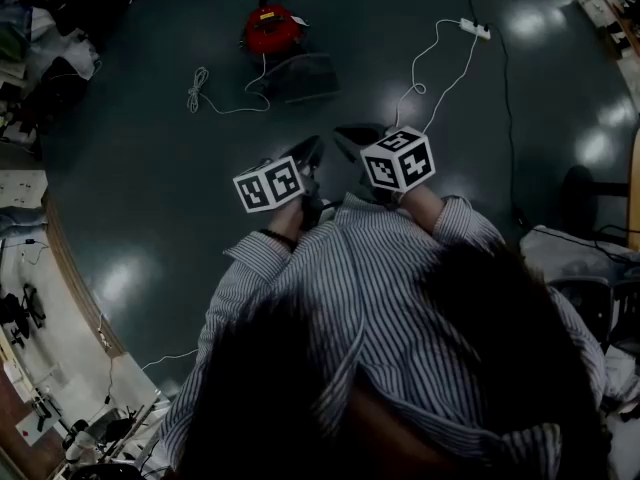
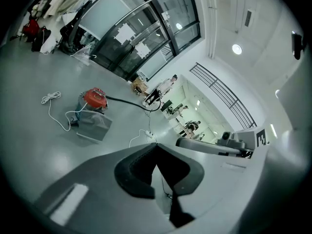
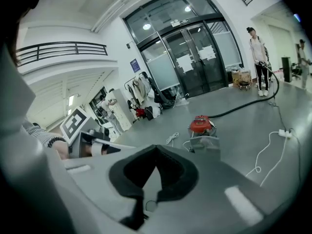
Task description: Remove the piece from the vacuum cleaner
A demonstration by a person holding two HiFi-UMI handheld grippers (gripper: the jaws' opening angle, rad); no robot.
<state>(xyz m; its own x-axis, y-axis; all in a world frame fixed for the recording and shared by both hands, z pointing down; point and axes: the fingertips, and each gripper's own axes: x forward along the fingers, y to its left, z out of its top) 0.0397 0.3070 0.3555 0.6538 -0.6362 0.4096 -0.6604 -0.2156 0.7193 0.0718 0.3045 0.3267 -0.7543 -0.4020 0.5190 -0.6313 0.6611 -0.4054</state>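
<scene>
The left gripper (image 2: pixel 156 146) has its jaws pressed together with nothing between them; the right gripper (image 3: pixel 156 148) is the same — tight, empty; both are held side by side close to the person's chest, above the floor (image 1: pixel 150 168). The red vacuum (image 1: pixel 272 28) sits well ahead of both; a grey piece (image 1: pixel 300 76) lies just beside it on the near side — touching or not, I cannot tell; a black hose (image 3: pixel 243 107) runs off from the vacuum; a white cord (image 1: pixel 215 98) lies looped near it.

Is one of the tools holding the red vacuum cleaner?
No, the red vacuum cleaner sits on the floor well ahead, while the left tool and right tool are shut and empty.
</scene>
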